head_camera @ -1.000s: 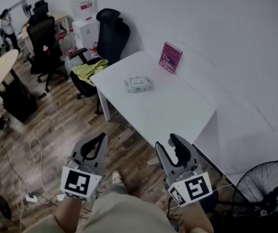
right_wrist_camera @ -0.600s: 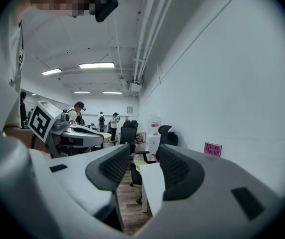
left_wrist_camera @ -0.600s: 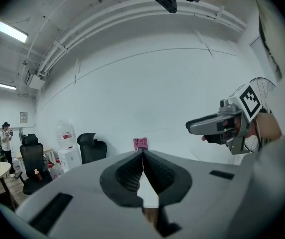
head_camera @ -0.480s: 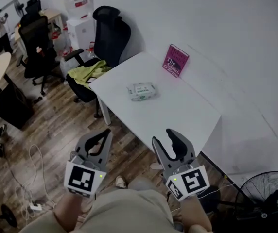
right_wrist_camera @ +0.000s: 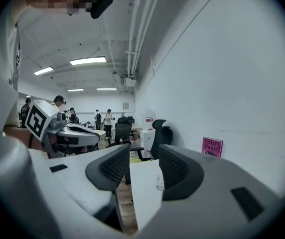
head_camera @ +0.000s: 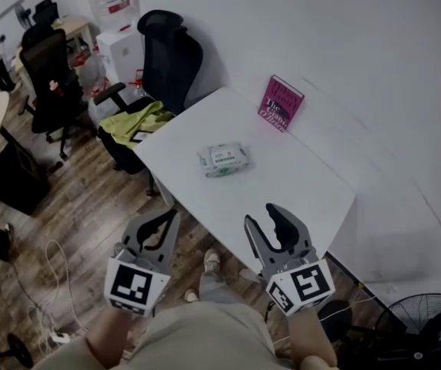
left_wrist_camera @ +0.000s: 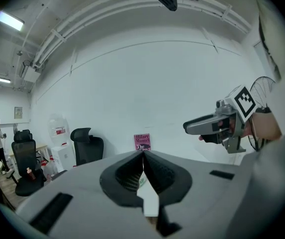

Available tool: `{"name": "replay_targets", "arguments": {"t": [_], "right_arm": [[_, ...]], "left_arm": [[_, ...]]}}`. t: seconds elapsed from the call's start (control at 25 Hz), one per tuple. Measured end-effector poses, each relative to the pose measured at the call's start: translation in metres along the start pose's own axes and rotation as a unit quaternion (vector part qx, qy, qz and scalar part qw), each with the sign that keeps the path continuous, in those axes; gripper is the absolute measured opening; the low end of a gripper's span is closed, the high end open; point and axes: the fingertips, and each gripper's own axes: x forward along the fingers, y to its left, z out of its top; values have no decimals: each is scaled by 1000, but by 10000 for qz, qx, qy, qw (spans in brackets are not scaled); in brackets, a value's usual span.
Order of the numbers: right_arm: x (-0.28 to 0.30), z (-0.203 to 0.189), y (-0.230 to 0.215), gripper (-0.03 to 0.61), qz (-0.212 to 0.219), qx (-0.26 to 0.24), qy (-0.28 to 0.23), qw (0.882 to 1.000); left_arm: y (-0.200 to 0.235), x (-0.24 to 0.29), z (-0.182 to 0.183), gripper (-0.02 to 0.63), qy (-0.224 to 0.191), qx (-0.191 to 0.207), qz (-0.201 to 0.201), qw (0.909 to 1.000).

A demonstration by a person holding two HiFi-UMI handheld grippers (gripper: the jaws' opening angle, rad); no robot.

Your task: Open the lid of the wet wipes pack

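The wet wipes pack (head_camera: 223,159) lies flat in the middle of the white table (head_camera: 297,191), its lid down. Both grippers hover over the floor short of the table's near edge, well apart from the pack. My left gripper (head_camera: 172,215) is shut with nothing in it, its tips meeting (left_wrist_camera: 143,153). My right gripper (head_camera: 260,216) is open and empty (right_wrist_camera: 137,169). In the right gripper view the pack (right_wrist_camera: 159,181) peeks out beside the right jaw. A sliver of the pack (left_wrist_camera: 141,180) shows below the left jaws.
A pink book (head_camera: 280,103) leans on the wall at the table's far edge. Black office chairs (head_camera: 170,56), one with a yellow-green cloth (head_camera: 137,122), stand left of the table. A fan (head_camera: 429,330) stands low right. Cables lie on the wood floor (head_camera: 51,268).
The view has shifted toward the table, so its near edge now lies closer to both grippers. Both grippers keep the same state.
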Motion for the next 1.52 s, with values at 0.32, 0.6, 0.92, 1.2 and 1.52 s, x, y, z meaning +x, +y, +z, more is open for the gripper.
{"name": "replay_targets", "arguments": {"t": [0.32,0.6,0.92,1.2,1.52], "right_arm": [[83,-35,-74,190,111,29,516,9986],[145,-48,-125,190,402,-205,884,9951],[177,-61,-160,190,640,-703,1289,9871],[202,-87,-173,190,670,-1507,1737,9709],[245,-132,-185,190,521,-1832,2346,9533]], "left_arm": [[37,102,-12,21,363,10,-39,9993],[58,183,-14,21,543,191,52,9983],[65,224,-13,21,704,279,61,9971],[71,250,-26,21,966,403,-189,9943],[80,287,-67,21,1266,427,-677,9887]]}}
